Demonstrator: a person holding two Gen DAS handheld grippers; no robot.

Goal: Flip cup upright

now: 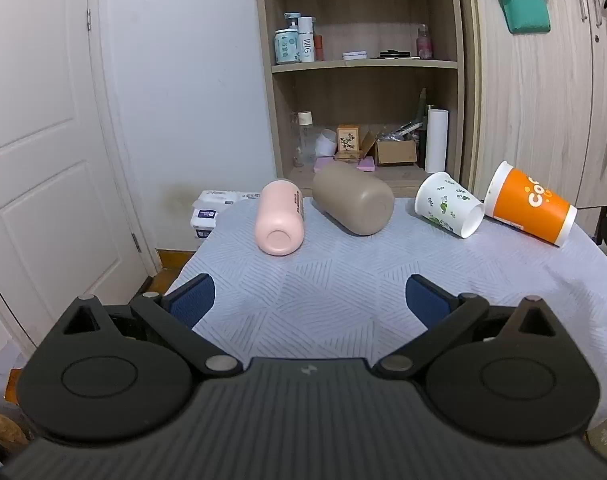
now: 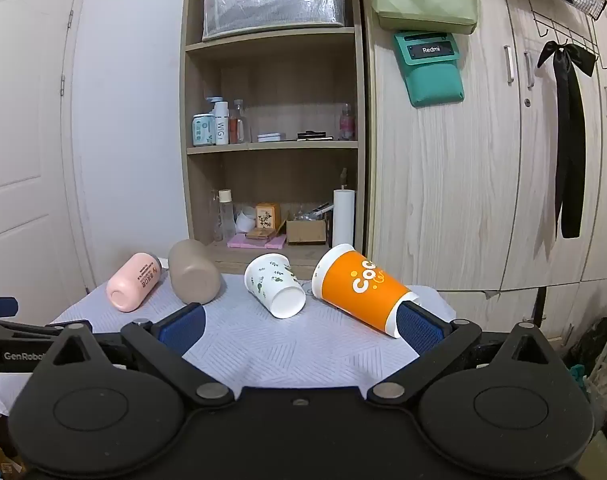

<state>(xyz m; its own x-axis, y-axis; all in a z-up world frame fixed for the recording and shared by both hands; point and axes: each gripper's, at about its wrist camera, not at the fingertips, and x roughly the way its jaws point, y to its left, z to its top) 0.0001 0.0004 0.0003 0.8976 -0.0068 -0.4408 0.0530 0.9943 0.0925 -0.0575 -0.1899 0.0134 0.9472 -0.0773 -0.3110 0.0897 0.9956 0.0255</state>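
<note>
Several cups lie on their sides on the cloth-covered table: a pink cup, a taupe cup, a white leaf-print paper cup, and an orange paper cup. My left gripper is open and empty, well short of the pink and taupe cups. My right gripper is open and empty; its right fingertip is next to the orange cup's base, whether touching I cannot tell.
An open wooden shelf with bottles and boxes stands behind the table, with wardrobe doors to its right. A white door is at the left. Tissue packs lie off the table's far left corner. The left gripper's body shows at the right view's left edge.
</note>
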